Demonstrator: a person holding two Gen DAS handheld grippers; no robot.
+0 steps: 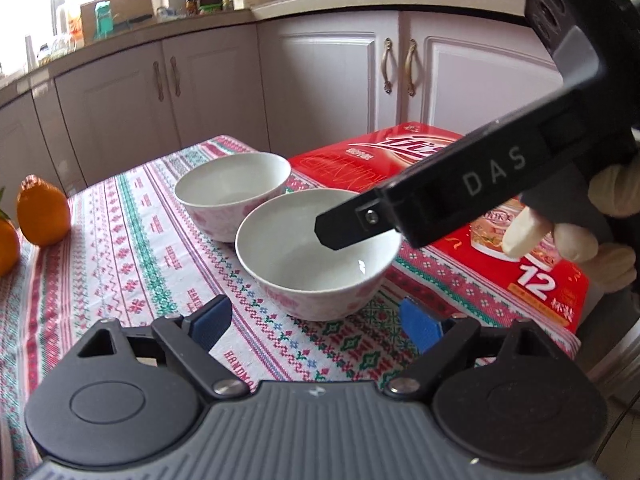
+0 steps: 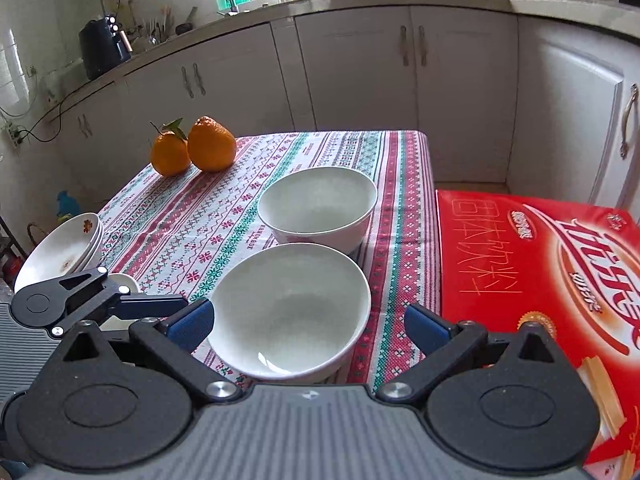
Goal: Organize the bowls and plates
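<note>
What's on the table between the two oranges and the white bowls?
Nothing but bare patterned tablecloth. The right wrist view shows the two oranges at the far left corner and the two white ceramic bowls nearer, with only cloth between.

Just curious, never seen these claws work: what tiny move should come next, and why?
Probably ease the right claw forward and close on the near bowl: it is open, the bowl's rim sits between its blue fingers, and the far bowl beside it waits for stacking.
</note>
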